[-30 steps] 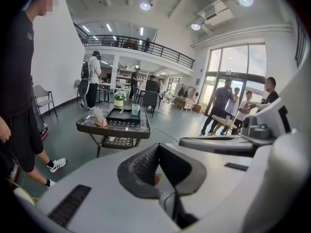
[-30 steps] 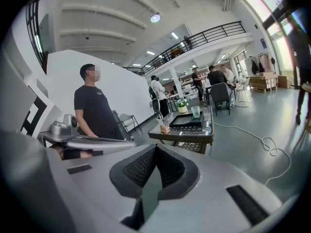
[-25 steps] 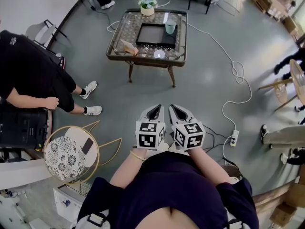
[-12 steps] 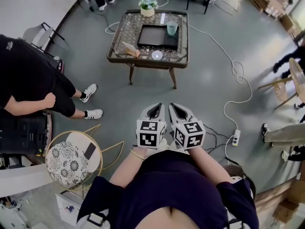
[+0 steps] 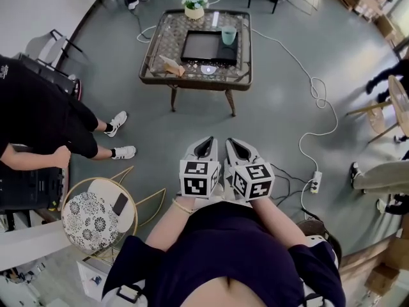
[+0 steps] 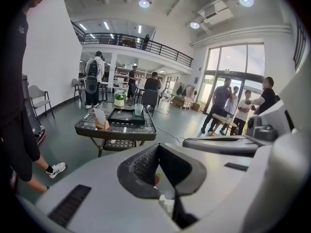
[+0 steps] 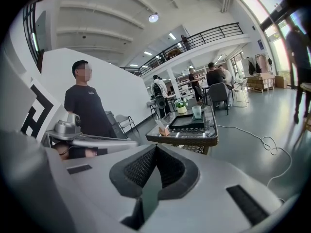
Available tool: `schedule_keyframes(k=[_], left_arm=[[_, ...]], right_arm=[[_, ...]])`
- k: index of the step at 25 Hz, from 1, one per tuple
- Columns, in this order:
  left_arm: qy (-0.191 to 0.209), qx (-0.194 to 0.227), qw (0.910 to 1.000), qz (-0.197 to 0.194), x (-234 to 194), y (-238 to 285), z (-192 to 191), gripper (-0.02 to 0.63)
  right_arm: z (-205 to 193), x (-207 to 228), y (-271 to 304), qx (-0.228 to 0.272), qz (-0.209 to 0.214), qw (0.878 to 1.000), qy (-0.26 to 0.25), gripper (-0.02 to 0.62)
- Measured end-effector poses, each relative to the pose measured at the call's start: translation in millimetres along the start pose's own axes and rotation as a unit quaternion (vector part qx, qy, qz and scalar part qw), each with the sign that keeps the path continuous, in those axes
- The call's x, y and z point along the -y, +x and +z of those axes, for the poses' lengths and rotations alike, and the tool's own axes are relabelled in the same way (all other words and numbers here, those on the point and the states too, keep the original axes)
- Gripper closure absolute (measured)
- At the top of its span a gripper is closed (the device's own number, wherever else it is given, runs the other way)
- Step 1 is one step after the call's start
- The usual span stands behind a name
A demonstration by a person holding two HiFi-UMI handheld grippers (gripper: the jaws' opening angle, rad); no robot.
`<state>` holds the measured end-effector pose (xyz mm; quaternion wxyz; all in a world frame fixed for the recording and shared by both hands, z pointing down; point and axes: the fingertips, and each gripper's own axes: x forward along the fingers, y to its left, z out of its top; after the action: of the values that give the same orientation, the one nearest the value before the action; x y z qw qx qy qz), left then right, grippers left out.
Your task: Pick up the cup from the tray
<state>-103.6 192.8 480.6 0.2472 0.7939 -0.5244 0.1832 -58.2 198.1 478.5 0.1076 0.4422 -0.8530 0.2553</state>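
Observation:
A pale green cup [image 5: 229, 36] stands upright at the far right corner of a black tray [image 5: 206, 47] on a low glass-topped table [image 5: 153, 66], well ahead of me across the floor. Both grippers are held side by side close to my body, far short of the table. My left gripper [image 5: 206, 143] and right gripper [image 5: 234, 145] are both shut with nothing between the jaws. From the left gripper [image 6: 158, 147] I see the cup [image 6: 138, 109] and tray [image 6: 125, 116] far off. Beyond the right gripper [image 7: 155, 149], the cup [image 7: 197, 111] is just as small.
The table also holds a potted plant [image 5: 194, 6], a napkin holder [image 5: 170, 64] and a small white disc [image 5: 208, 70]. A person in black [image 5: 38, 120] stands at the left, next to a round patterned chair [image 5: 96, 210]. A white cable [image 5: 319, 101] and a power strip [image 5: 314, 184] lie on the floor to the right.
The head view has shifted slightly, with the table a little higher in the frame. The person at the left has drawn back toward the edge. Both grippers stay shut side by side.

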Motion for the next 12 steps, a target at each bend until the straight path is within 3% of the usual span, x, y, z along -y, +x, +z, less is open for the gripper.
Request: schedule_keyframes(k=[12], left_arm=[[-0.027, 0.01, 0.9991, 0.03, -39, 75, 53, 0.598]], right_arm=[[52, 59, 74, -0.006, 0.016, 0.999, -0.035, 0.586]])
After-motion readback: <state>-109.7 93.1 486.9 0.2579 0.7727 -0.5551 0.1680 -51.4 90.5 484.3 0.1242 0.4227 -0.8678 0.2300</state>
